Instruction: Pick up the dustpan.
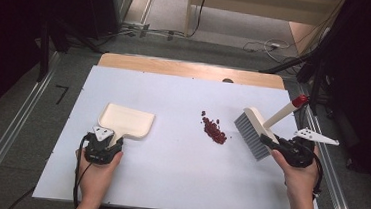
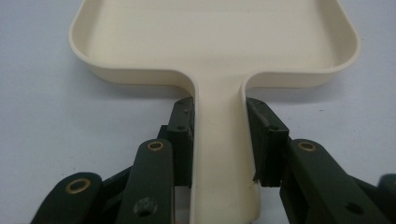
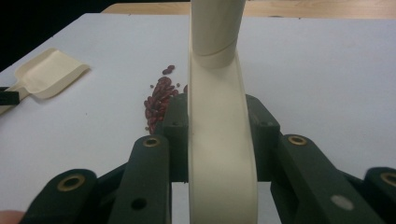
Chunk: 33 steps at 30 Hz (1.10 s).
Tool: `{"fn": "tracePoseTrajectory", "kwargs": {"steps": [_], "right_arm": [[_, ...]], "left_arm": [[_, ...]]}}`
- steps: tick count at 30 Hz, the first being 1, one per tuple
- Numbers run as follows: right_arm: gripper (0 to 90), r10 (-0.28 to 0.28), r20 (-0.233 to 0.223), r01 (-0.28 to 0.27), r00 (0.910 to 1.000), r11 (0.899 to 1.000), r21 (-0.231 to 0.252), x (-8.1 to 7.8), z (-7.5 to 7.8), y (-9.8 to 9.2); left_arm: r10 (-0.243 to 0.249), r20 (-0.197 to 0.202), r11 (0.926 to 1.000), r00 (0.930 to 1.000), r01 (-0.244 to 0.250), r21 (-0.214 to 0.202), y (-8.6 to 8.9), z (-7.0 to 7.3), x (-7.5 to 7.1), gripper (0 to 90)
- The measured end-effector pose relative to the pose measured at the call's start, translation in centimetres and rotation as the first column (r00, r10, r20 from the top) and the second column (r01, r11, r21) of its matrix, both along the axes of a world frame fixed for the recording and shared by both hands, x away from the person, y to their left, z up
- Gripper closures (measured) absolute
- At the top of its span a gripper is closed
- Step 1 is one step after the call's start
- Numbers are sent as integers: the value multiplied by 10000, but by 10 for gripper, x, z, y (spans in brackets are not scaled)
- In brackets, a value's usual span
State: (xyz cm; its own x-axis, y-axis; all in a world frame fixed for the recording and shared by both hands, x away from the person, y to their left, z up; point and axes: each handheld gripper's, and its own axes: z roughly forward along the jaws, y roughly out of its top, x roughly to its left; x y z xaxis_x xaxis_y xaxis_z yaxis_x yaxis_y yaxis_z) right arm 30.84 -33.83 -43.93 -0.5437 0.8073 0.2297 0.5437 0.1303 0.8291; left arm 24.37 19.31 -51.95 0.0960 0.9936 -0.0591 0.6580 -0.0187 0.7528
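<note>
White sheeting covers the desk (image 1: 177, 184), which fills the middle of the high view, with a strip of bare wood along its far edge and grey floor and dark stands around it.

We hold a cream dustpan (image 1: 126, 121) at centre-left of that frame, lying flat with its open mouth toward the upper right. Our left gripper (image 1: 105, 146) sits just below it, at the pan's handle. In the left gripper view the dustpan (image 2: 219, 42) spreads across the top and its handle runs down the middle; the left gripper (image 2: 220, 135) has its fingers (image 2: 183, 126) on either side of the handle, the left pad against its edge, the right pad touching or a hair off, we cannot tell which.

At centre-right of the high view our right gripper (image 1: 271, 141) grips a hand brush (image 1: 259, 130) whose grey bristles point down toward the desk and whose cream handle, tipped red, slants to the upper right. In the right gripper view the right gripper (image 3: 219, 126) has its fingers (image 3: 175, 126) clamped on the brush's cream handle (image 3: 219, 140).

A small heap of dark red beans (image 1: 214, 129) lies between pan and brush, nearer the bristles and apart from both. From the right gripper view the beans (image 3: 159, 100) lie left of centre.
</note>
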Motion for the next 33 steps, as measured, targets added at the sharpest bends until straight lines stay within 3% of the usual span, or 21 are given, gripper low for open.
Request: {"fn": "tracePoseTrajectory", "kwargs": {"steps": [7,11,18,25,33], "right_arm": [[653,-34,76,34,10000,10000,-31,-1,1,-1],[653,-49,99,49,9999,10000,-79,-1,1,-1],[653,-87,174,88,9998,10000,-36,-2,3,-2],[653,-192,237,192,9995,9998,6,-3,6,-6],[653,-261,181,261,9995,9997,-24,-3,4,-8]], "left_arm": [[-807,210,9966,9965,810,-139,9,2,1,665],[-1023,635,9947,9927,1026,-6,11,10,-1,666],[-1681,1151,9858,9790,1667,217,7,32,-5,667],[-2324,1297,9726,9639,2300,330,-2,52,-3,666],[-2874,1339,9578,9484,2848,391,-17,60,2,667]]}}
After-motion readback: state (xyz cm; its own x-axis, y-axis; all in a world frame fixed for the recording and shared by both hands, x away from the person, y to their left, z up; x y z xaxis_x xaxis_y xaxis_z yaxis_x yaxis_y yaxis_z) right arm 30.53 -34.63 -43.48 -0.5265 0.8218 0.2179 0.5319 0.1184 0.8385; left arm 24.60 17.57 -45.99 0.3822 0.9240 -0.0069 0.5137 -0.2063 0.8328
